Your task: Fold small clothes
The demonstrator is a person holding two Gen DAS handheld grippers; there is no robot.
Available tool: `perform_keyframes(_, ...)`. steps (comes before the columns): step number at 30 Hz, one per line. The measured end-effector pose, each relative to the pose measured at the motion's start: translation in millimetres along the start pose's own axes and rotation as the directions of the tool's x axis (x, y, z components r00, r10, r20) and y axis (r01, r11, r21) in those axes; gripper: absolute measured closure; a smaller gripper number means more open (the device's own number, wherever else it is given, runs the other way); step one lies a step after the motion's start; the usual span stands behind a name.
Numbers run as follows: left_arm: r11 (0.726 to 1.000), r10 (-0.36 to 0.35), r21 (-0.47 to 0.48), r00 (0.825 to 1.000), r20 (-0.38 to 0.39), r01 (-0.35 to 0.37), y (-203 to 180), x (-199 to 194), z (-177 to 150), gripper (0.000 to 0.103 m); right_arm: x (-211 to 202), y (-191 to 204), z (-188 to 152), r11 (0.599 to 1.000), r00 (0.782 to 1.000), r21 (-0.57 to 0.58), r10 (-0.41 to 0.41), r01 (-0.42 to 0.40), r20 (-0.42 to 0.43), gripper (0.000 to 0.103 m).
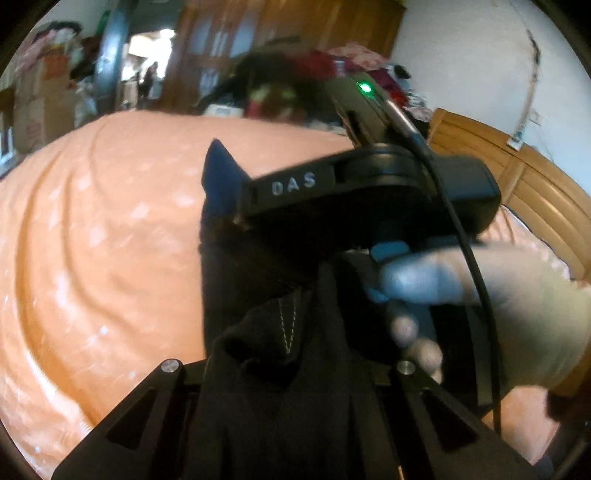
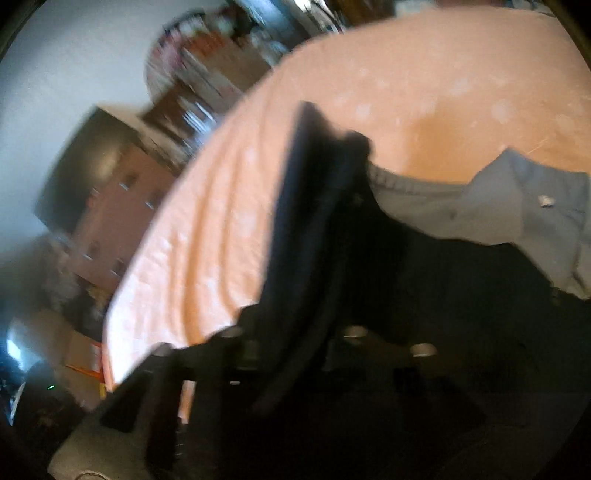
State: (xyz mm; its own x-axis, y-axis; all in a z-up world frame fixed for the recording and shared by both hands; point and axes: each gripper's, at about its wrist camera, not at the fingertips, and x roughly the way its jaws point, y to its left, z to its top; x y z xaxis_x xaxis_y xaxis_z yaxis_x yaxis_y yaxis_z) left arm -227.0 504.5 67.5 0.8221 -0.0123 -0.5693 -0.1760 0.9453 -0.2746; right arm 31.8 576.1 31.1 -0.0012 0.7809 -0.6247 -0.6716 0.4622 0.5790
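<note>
A black garment (image 1: 280, 369) with a stitched seam hangs bunched between the fingers of my left gripper (image 1: 255, 236), which looks shut on it. Only that gripper's navy left fingertip (image 1: 219, 170) shows above the cloth. The right gripper's black body (image 1: 369, 192), marked DAS, lies across just beyond, held by a hand (image 1: 424, 280). In the blurred right wrist view, my right gripper (image 2: 328, 147) is shut on the same black garment (image 2: 424, 295), its dark fingers (image 2: 295, 206) close together. Both grippers are above a peach bedsheet (image 1: 92, 240).
A grey-blue garment (image 2: 498, 206) lies on the bedsheet (image 2: 406, 74) beside the black one. A wooden headboard (image 1: 517, 177) stands at the right, with a clothes pile (image 1: 332, 62) and a wardrobe (image 1: 258, 33) beyond. Boxes and furniture (image 2: 110, 206) stand past the bed's edge.
</note>
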Motion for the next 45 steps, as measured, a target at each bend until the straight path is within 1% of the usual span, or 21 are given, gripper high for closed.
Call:
perform_keyframes(4, 0.994, -0.086, 0.070, 0.996, 0.008, 0.086, -51.5, -2.3, 15.5, 0.097, -78.0, -34.3, -20.9, 0.996, 0.990, 0.068, 0.042, -0.052, 0.136, 0.094)
perform_keyframes(6, 0.985, -0.141, 0.096, 0.990, -0.023, 0.142, -84.9, 3.3, 19.6, 0.094, -112.8, -62.8, -35.8, 0.993, 0.984, 0.111, 0.020, -0.040, 0.175, 0.094)
perform_keyframes(9, 0.961, -0.219, 0.151, 0.972, -0.087, 0.230, -137.4, 18.5, 20.2, 0.087, -157.7, -105.5, -67.3, 0.982, 0.975, 0.188, -0.006, -0.036, 0.222, 0.095)
perform_keyframes(12, 0.924, -0.266, 0.238, 0.951, -0.156, 0.298, -195.5, 36.4, 8.8, 0.086, -204.4, -159.2, -102.3, 0.957, 0.958, 0.283, -0.019, -0.065, 0.286, 0.095)
perform_keyframes(14, 0.903, -0.298, 0.258, 0.934, -0.199, 0.344, -225.0, 49.0, 1.2, 0.084, -222.7, -183.5, -120.7, 0.935, 0.946, 0.342, -0.018, -0.099, 0.322, 0.095)
perform_keyframes(17, 0.881, -0.330, 0.253, 0.903, -0.275, 0.400, -263.0, 70.9, -11.6, 0.084, -236.5, -218.0, -144.4, 0.898, 0.943, 0.423, -0.030, -0.121, 0.332, 0.095)
perform_keyframes(20, 0.872, -0.324, 0.249, 0.879, -0.351, 0.421, -286.5, 97.2, -25.6, 0.083, -242.9, -248.4, -163.3, 0.869, 0.946, 0.475, -0.026, -0.138, 0.323, 0.095)
perform_keyframes(21, 0.871, -0.315, 0.252, 0.873, -0.373, 0.422, -295.5, 104.4, -32.3, 0.083, -243.0, -254.5, -164.5, 0.861, 0.946, 0.484, -0.013, -0.155, 0.325, 0.095)
perform_keyframes(23, 0.871, -0.291, 0.262, 0.865, -0.408, 0.417, -305.2, 115.1, -43.9, 0.073, -234.5, -272.8, -173.9, 0.828, 0.946, 0.520, 0.039, -0.211, 0.322, 0.094)
perform_keyframes(24, 0.871, -0.278, 0.269, 0.863, -0.421, 0.411, -311.1, 118.4, -53.2, 0.070, -232.4, -278.0, -177.4, 0.818, 0.947, 0.532, 0.046, -0.219, 0.318, 0.094)
perform_keyframes(25, 0.871, -0.269, 0.272, 0.861, -0.431, 0.408, -313.5, 122.7, -58.1, 0.066, -229.9, -280.3, -179.0, 0.815, 0.949, 0.536, 0.052, -0.220, 0.310, 0.094)
perform_keyframes(26, 0.875, -0.256, 0.272, 0.860, -0.442, 0.400, -314.2, 127.8, -62.7, 0.066, -233.3, -285.3, -181.1, 0.814, 0.950, 0.536, 0.061, -0.225, 0.307, 0.093)
perform_keyframes(27, 0.878, -0.243, 0.276, 0.861, -0.447, 0.392, -313.1, 130.2, -65.3, 0.065, -235.4, -286.1, -180.9, 0.811, 0.950, 0.536, 0.071, -0.233, 0.306, 0.091)
perform_keyframes(29, 0.876, -0.242, 0.281, 0.861, -0.447, 0.392, -312.5, 124.5, -69.6, 0.063, -239.7, -281.6, -181.5, 0.805, 0.950, 0.540, 0.090, -0.246, 0.299, 0.077)
perform_keyframes(31, 0.867, -0.246, 0.292, 0.857, -0.454, 0.403, -309.6, 110.2, -70.4, 0.063, -249.4, -275.9, -185.4, 0.795, 0.943, 0.538, 0.124, -0.280, 0.308, 0.051)
perform_keyframes(33, 0.850, -0.272, 0.304, 0.852, -0.447, 0.431, -299.5, 80.3, -71.1, 0.063, -260.3, -265.4, -194.4, 0.790, 0.943, 0.539, 0.146, -0.293, 0.300, 0.040)
perform_keyframes(35, 0.831, -0.307, 0.318, 0.853, -0.421, 0.456, -284.3, 41.0, -71.1, 0.063, -268.1, -256.1, -203.9, 0.791, 0.948, 0.542, 0.146, -0.284, 0.282, 0.036)
perform_keyframes(37, 0.828, -0.328, 0.315, 0.857, -0.398, 0.463, -267.3, 7.8, -73.8, 0.062, -272.6, -249.3, -212.1, 0.788, 0.951, 0.548, 0.149, -0.281, 0.272, 0.034)
perform_keyframes(40, 0.854, -0.321, 0.291, 0.876, -0.359, 0.432, -233.2, -33.2, -77.1, 0.062, -277.8, -234.0, -226.3, 0.790, 0.956, 0.549, 0.160, -0.273, 0.246, 0.033)
perform_keyframes(43, 0.894, -0.270, 0.270, 0.911, -0.311, 0.357, -195.7, -60.0, -79.3, 0.062, -278.0, -213.9, -233.6, 0.809, 0.963, 0.530, 0.163, -0.255, 0.214, 0.033)
perform_keyframes(45, 0.922, -0.214, 0.261, 0.937, -0.276, 0.288, -173.7, -68.8, -76.7, 0.062, -277.7, -204.2, -235.6, 0.823, 0.966, 0.513, 0.160, -0.244, 0.203, 0.032)
